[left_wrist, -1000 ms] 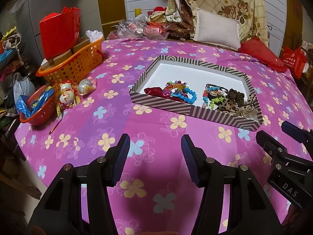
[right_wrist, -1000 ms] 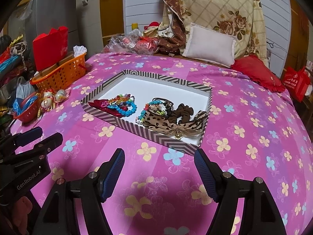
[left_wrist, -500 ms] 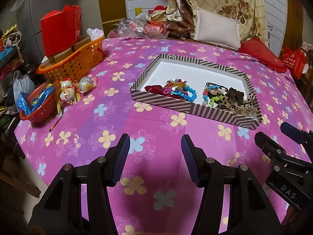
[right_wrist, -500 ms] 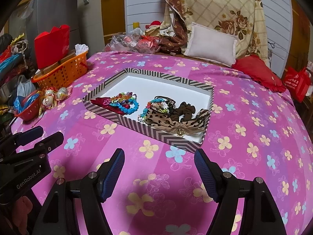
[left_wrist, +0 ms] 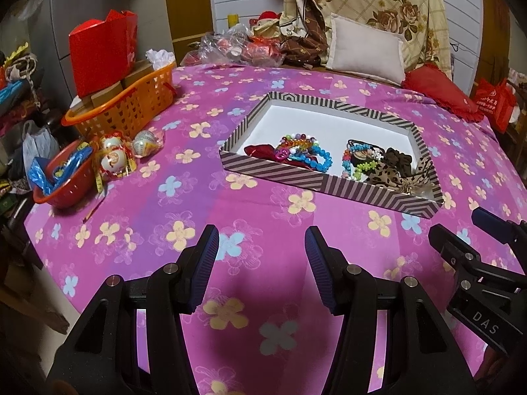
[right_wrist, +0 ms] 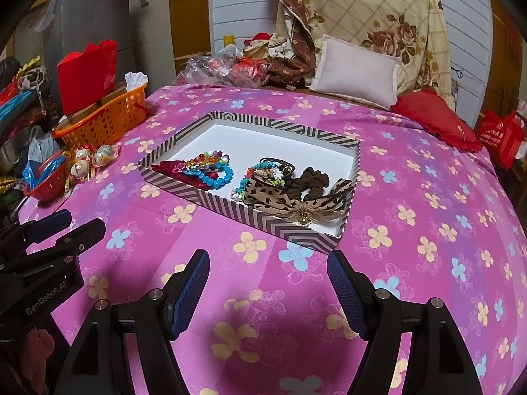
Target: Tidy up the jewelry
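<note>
The jewelry lay in a shallow striped box [right_wrist: 230,204] with a white floor, resting on the flowered pink bedspread [right_wrist: 428,217] of a bed, well ahead of both tools; the left gripper [left_wrist: 262,265] and the right gripper [right_wrist: 268,291] hovered over the bedspread short of the box, fingers spread apart and holding nothing. At the box's left end a blue bead bracelet [right_wrist: 215,176] and a multicoloured bead bracelet [right_wrist: 206,159] lay over a dark red cloth piece [right_wrist: 168,168]; toward the right sat a tangle of small beaded strands [right_wrist: 263,174] with black hair ties, a brown scrunchie [right_wrist: 311,179] and a leopard-print bow [right_wrist: 296,202] with a gold charm. By the look of them the bracelets would be light, hard-beaded and apt to roll or slip, best pinched across the strand at a free edge; the tangled strands might drag neighbours along; the scrunchie and bow seemed soft and compressible, easily taken at the bulk. The box's far half was bare.
</note>
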{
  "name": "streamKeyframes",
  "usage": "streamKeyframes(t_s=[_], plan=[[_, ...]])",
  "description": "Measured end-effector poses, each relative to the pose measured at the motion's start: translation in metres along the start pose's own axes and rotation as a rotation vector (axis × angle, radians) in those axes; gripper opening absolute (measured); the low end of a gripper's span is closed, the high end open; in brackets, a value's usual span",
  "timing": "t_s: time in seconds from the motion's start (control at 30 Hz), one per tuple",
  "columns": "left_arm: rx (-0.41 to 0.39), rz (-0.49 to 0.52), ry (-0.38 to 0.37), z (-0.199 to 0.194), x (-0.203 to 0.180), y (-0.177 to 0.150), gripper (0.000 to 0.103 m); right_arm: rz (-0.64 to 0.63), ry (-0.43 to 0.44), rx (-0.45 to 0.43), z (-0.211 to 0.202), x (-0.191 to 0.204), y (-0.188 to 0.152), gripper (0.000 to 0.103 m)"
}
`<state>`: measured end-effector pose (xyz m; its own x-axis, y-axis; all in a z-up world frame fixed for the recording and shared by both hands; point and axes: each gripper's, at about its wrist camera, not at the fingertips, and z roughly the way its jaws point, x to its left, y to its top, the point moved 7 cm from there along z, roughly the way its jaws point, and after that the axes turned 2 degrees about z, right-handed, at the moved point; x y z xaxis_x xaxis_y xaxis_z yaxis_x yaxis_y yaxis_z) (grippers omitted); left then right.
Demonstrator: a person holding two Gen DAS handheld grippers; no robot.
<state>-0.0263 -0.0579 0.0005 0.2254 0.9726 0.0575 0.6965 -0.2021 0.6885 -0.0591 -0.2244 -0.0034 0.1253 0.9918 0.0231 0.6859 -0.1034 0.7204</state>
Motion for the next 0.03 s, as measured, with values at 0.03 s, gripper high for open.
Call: streamKeyframes(t_s=[0.03], plan=[[0.005,-0.003,-0.002,0.0019,0.0009,0.0012,0.054,0.002,0.0,0.001,0.0011,-0.0008,-0.0009,0.071]])
